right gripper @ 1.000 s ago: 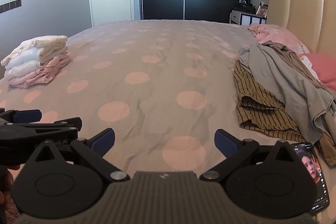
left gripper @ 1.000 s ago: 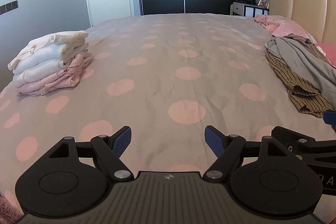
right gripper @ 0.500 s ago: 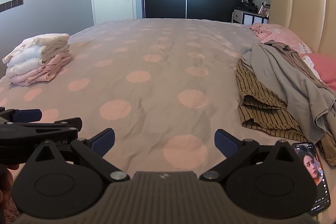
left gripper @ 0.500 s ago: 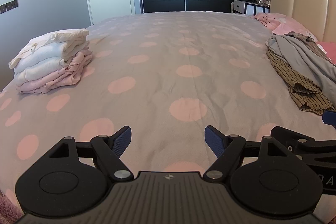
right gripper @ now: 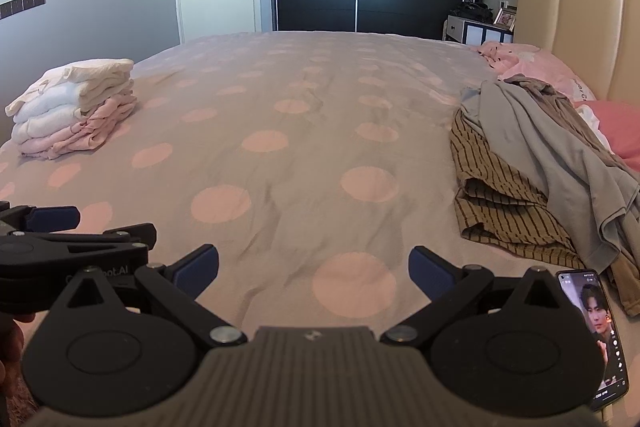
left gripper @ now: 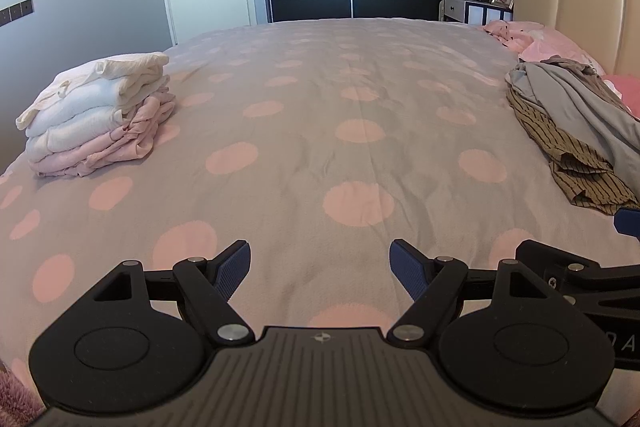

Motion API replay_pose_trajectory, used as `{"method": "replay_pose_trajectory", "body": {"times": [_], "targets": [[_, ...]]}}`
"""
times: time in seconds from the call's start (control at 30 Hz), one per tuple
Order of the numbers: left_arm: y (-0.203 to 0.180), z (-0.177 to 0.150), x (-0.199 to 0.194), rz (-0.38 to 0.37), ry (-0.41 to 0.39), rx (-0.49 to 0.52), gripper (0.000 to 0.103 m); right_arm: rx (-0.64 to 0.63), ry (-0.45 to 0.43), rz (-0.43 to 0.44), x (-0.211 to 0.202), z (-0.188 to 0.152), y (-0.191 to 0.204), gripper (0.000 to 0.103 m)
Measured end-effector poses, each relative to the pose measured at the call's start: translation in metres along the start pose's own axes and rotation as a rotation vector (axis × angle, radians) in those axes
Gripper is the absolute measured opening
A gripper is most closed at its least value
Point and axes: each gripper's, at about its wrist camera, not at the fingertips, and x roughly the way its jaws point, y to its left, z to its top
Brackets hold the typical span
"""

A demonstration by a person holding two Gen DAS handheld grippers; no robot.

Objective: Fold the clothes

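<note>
My left tongs [left gripper: 320,263] and right tongs [right gripper: 314,267] are wide apart, holding nothing, low over the bed [right gripper: 280,99]. A phone [right gripper: 592,331] lies close. Messy clothes [right gripper: 540,163] wait right; a folded stack [left gripper: 96,115] sits left, kept apart, I think.

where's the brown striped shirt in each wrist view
Left wrist: brown striped shirt at the right edge, mid-height, under the grey garment.
Right wrist: brown striped shirt right of centre, larger and nearer, with a phone below it.
Shared landmark: the folded stack of clothes at the left in both.
</note>
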Motion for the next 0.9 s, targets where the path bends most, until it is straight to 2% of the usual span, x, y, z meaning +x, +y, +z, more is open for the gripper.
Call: {"method": "replay_pose_trajectory", "body": {"times": [0.57, 0.67, 0.73, 0.8, 0.9], "targets": [[-0.002, 0.0, 0.0, 0.012, 0.012, 0.026, 0.076, -0.019, 0.006, 0.007, -0.001, 0.0, 0.001, 0.099], [-0.003, 0.002, 0.001, 0.014, 0.025, 0.035, 0.076, -0.03, 0.02, 0.036, 0.0, 0.002, 0.002, 0.087], [-0.006, 0.006, 0.001, 0.002, 0.042, 0.047, 0.075, -0.039, 0.034, 0.06, 0.0, 0.004, 0.002, 0.074], [-0.009, 0.01, 0.0, -0.014, 0.057, 0.06, 0.075, -0.055, 0.052, 0.089, 0.0, 0.011, 0.0, 0.07], [-0.009, 0.024, 0.0, -0.052, 0.073, 0.069, 0.075, -0.054, 0.061, 0.09, -0.001, 0.028, -0.018, 0.067]]}}
